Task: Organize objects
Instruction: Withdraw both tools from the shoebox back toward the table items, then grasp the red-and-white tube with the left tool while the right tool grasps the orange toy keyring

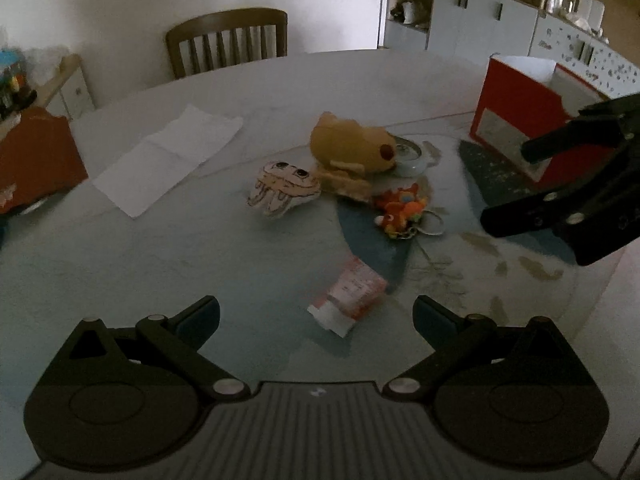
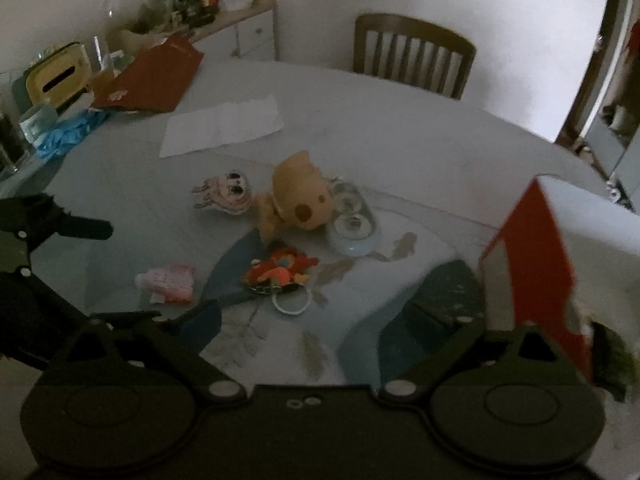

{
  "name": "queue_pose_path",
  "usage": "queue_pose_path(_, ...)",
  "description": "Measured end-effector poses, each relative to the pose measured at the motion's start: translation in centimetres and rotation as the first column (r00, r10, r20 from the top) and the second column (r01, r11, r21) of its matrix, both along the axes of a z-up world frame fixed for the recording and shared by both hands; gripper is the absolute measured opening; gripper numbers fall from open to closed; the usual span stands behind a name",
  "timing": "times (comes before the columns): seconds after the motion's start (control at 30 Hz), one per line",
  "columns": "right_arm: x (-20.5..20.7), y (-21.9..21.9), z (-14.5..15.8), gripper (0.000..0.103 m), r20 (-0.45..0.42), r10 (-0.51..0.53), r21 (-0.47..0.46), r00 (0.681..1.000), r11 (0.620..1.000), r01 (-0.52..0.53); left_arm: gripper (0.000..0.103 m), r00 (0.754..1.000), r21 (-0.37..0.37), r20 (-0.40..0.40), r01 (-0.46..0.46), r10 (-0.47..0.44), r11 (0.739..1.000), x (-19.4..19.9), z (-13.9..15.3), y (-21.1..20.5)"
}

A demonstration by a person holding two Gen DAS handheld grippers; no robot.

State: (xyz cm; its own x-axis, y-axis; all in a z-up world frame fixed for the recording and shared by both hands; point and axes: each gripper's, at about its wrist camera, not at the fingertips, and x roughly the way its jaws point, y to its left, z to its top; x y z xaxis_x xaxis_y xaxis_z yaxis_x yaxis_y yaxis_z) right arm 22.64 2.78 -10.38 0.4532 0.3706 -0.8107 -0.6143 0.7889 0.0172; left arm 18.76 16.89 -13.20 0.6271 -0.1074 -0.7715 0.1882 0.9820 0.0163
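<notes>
Left tongs (image 1: 316, 312) hanging released over the bench (image 1: 160, 248), nothing gripped. Right tongs (image 2: 340, 320) gaping wide, empty. Pink packet (image 1: 348, 296) lying nearest the yellow plush (image 1: 352, 148)'s front; orange keychain toy (image 1: 404, 208) just beside it; red box (image 1: 516, 120) standing off to its right.

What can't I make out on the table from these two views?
- Red box interior: hidden by its own walls in both views.
- Small dish: partly behind the yellow plush, left wrist view.
- Pink packet: print blurred, unreadable.
- Right claw: right finger merges with the dark mat.
</notes>
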Motion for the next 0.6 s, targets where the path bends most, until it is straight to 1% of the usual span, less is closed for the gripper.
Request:
queue_pose_path(0.13, 1.3, 0.8, -1.3, 0.092, -0.041, -0.001, -0.006, 0.999, 1.0, 0.001, 0.103, 0.999, 0.009, 0.002, 0.05, -0.05, 0.999, 0.6, -0.8, -0.4)
queue_pose_path(0.23, 1.9, 1.2, -1.9, 0.09, -0.056, 0.001, -0.009, 0.998, 1.0, -0.002, 0.103, 0.997, 0.03, 0.008, 0.083, -0.083, 0.996, 0.9, -1.2, -0.9)
queue_pose_path(0.3, 2.1, 1.7, -2.3, 0.089, -0.056, 0.014, -0.022, 0.998, 1.0, -0.015, 0.103, 0.996, 0.041, 0.007, 0.091, -0.091, 0.995, 1.1, -1.5, -1.2)
queue_pose_path(0.4, 2.4, 2.3, -2.7, 0.083, -0.056, 0.033, -0.039, 0.998, 0.999, -0.035, 0.103, 0.995, 0.048, 0.002, 0.099, -0.099, 0.994, 1.4, -1.9, -1.4)
queue_pose_path(0.53, 2.9, 2.8, -3.1, 0.081, -0.064, 0.041, -0.034, 0.997, 0.998, -0.043, 0.102, 0.995, 0.04, 0.003, 0.102, -0.102, 0.994, 1.7, -2.0, -1.5)
queue_pose_path(0.6, 3.2, 3.0, -3.3, 0.079, -0.071, 0.048, -0.034, 0.996, 0.998, -0.051, 0.1, 0.995, 0.031, 0.0, 0.1, -0.1, 0.995, 1.9, -2.1, -1.5)
